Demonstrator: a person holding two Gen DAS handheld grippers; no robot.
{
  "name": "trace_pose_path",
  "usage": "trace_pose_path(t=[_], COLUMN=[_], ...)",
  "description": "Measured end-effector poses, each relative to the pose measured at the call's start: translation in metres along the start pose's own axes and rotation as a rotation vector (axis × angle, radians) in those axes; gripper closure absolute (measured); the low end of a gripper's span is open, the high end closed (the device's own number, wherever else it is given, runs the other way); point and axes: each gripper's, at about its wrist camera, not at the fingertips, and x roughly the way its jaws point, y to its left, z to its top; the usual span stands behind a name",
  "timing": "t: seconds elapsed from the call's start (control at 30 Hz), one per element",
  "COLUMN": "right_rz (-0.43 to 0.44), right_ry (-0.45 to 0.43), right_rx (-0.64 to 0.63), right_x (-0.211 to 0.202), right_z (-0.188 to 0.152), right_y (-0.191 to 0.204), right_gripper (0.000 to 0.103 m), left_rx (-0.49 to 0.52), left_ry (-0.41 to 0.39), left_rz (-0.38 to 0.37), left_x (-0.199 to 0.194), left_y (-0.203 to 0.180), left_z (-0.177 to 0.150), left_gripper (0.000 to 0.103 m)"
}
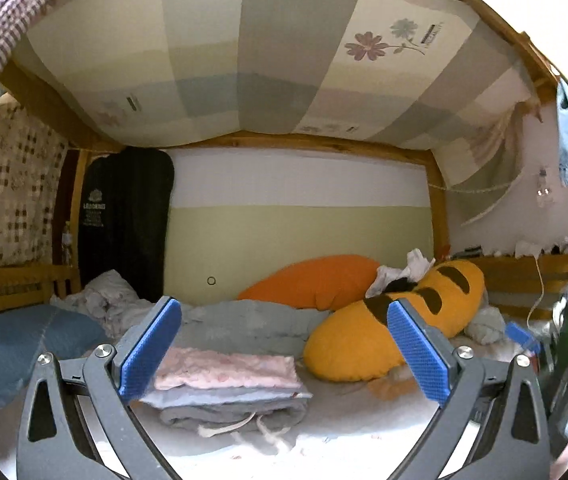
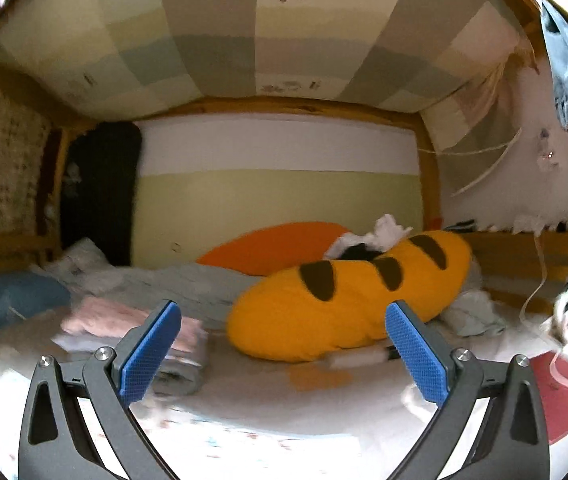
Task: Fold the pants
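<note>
Bunk-bed mattress (image 1: 364,432) under a patchwork canopy; both tongs stood wide and empty.

Folded pants (image 1: 227,392) lay in a flat stack, pink layer over grey, drawstrings trailing toward the camera, just ahead of the left gripper (image 1: 284,350) and nearer its left finger. From the right gripper (image 2: 284,350), the same stack (image 2: 179,356) sat ahead and to the left, partly behind its left finger, blurred. A yellow striped pillow (image 2: 348,312) lay beyond, right of the stack.
</note>
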Motion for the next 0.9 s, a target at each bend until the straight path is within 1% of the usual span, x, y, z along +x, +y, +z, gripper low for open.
trace_pose_path(t=[0.03,0.1,0.17,0.27,0.33,0.4,0.5,0.6,0.73,0.83,0.9], right_rz=[0.027,0.064,0.089,0.146,0.190,0.228,0.226,0.226,0.227,0.241,0.246], right_ry=[-0.005,-0.016,-0.029,-0.037,-0.035,-0.045,-0.055,-0.028,0.027,0.083,0.130], right_rx=[0.018,0.025,0.014,-0.012,-0.006,0.008,-0.015,-0.037,-0.005,0.030,0.009], right_x=[-0.007,-0.021,-0.036,-0.063,-0.078,-0.096,-0.116,-0.127,-0.130,-0.122,-0.118], right_z=[0.004,0.010,0.018,0.041,0.055,0.074,0.089,0.088,0.072,0.053,0.037], right_y=[0.004,0.015,0.026,0.047,0.055,0.064,0.079,0.089,0.092,0.092,0.098], right_gripper=[0.001,0.001,0.001,0.001,0.001,0.001,0.001,0.001,0.001,0.001,0.001], left_rx=[0.014,0.035,0.027,0.024,0.060,0.077,0.084,0.062,0.038,0.061,0.077], left_ry=[0.011,0.026,0.043,0.063,0.095,0.087,0.087,0.088,0.114,0.126,0.124], left_rz=[0.009,0.058,0.107,0.112,0.152,0.170,0.204,0.211,0.212,0.217,0.227], left_x=[-0.006,-0.017,-0.027,-0.036,-0.041,-0.053,-0.070,-0.087,-0.100,-0.110,-0.117], left_y=[0.003,0.009,0.019,0.031,0.035,0.039,0.046,0.054,0.063,0.069,0.073], left_z=[-0.001,0.001,0.005,0.013,0.020,0.025,0.027,0.022,0.009,-0.006,-0.016], left_gripper=[0.001,0.001,0.001,0.001,0.001,0.001,0.001,0.001,0.001,0.001,0.001])
